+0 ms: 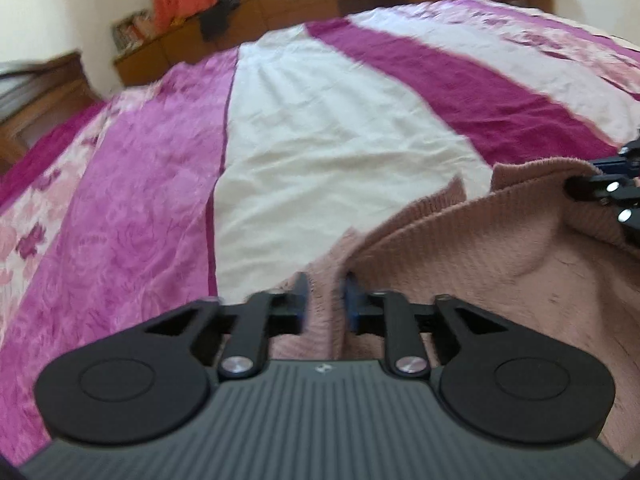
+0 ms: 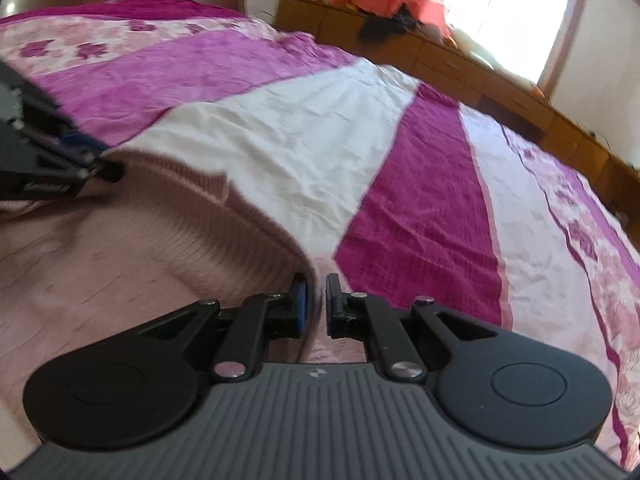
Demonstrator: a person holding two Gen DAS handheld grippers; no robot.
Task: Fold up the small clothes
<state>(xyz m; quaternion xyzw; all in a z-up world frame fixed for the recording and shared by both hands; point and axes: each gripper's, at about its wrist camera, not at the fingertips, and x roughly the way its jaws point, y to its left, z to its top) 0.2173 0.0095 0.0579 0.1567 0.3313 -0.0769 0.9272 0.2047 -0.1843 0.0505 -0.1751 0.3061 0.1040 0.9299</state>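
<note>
Mid-fold: my left gripper (image 1: 326, 300) and right gripper (image 2: 316, 304) each pinch the ribbed hem of the dusty-pink knit sweater (image 1: 500, 280), lifted above the magenta-and-cream striped bedspread (image 1: 320, 140). Blurry, probably firm. Next, carry the hem across evenly.

One pink sweater (image 1: 480, 248) counted. Two grippers counted: left gripper (image 1: 326, 300), right gripper (image 2: 316, 304). One bedspread (image 1: 320, 120) seen, striped purple, cream, magenta. One long wooden cabinet (image 2: 460, 60) counted along wall. One window (image 2: 500, 12) seen. One dark garment (image 2: 384, 26) noted on cabinet top.
</note>
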